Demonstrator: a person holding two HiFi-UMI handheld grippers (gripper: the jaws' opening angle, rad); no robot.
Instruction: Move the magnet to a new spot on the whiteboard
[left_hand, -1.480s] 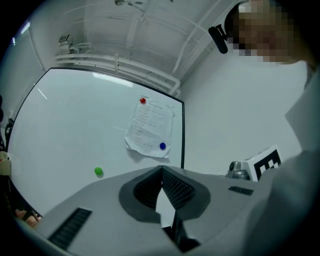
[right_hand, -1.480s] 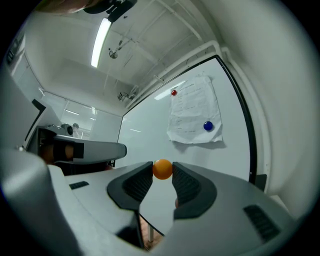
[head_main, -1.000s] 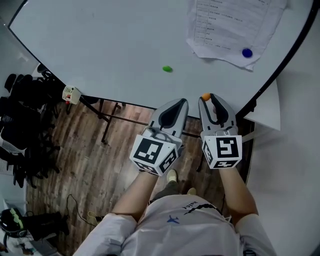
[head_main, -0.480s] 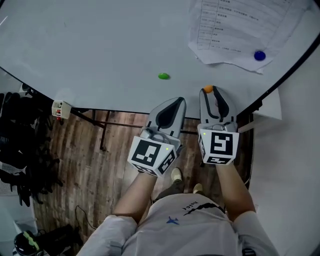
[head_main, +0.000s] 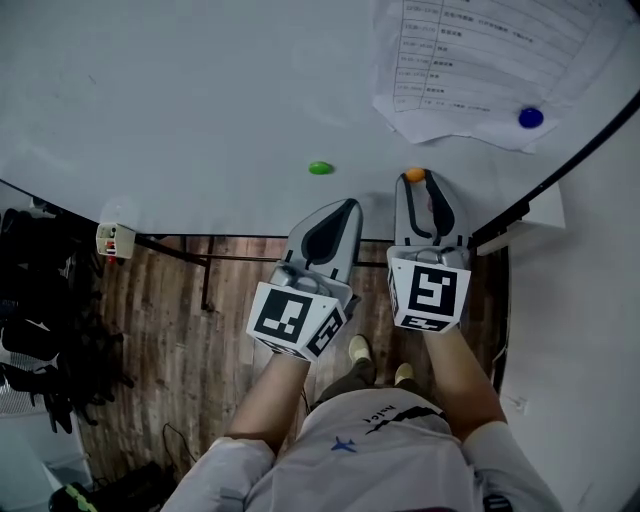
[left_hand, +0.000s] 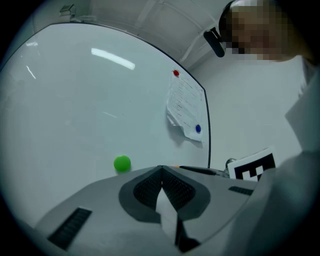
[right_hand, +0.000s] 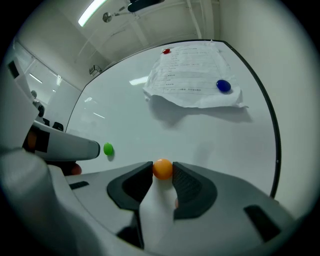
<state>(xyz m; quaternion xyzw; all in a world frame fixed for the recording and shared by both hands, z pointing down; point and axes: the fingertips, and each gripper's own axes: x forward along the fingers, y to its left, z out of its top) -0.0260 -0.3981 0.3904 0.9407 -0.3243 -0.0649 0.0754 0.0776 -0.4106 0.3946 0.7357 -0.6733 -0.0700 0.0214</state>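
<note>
An orange magnet sits pinched between the fingertips of my right gripper, which is shut on it. In the head view this orange magnet is at the lower part of the whiteboard, level with a green magnet to its left. I cannot tell whether it touches the board. My left gripper is beside the right gripper, shut with nothing in it. Its closed tips point at the board just right of the green magnet.
A sheet of paper hangs at the board's upper right under a blue magnet and a red magnet. The board's dark frame runs along the right. Wood floor and dark chairs lie below.
My right gripper has carried the orange magnet from near the board's bottom edge further up the board, now level with the green magnet. The left gripper moved along beside it.
</note>
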